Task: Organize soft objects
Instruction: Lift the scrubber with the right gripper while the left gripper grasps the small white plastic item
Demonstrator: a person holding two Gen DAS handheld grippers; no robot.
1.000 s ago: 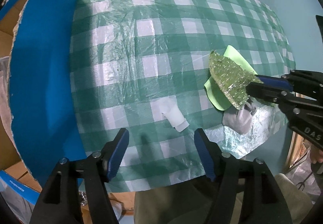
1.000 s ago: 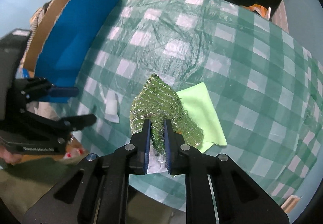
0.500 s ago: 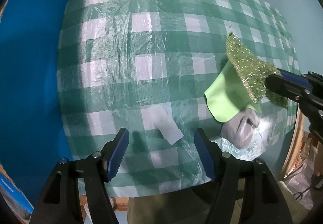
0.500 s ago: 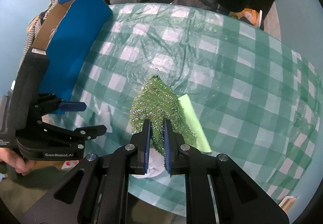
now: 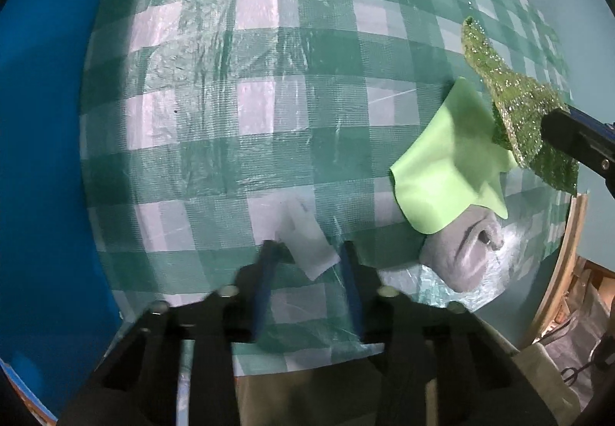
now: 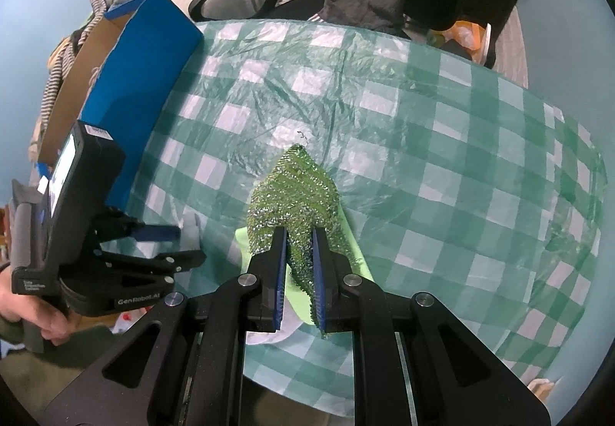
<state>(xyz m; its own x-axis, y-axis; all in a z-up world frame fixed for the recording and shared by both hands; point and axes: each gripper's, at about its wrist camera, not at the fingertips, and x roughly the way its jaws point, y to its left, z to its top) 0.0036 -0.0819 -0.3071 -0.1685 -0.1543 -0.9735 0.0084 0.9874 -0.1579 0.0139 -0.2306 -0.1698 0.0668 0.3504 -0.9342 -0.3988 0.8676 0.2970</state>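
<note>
The tablecloth [image 5: 269, 88] was checked in green and white under a glossy clear film. A sparkly dark-green scouring cloth [image 6: 296, 195] glittered silver. A plain lime-green cloth [image 5: 446, 172] lay over a grey cloth [image 5: 461, 253]. A small white piece [image 5: 307, 237] was pale. The box [image 6: 146, 53] was bright blue, with brown cardboard inside.

I see soft, even light with glare on the plastic tablecloth [image 5: 269, 88] ahead of the jaws, motion blur smearing my left gripper [image 5: 307, 253], and heavy fisheye bending with dark corners.
</note>
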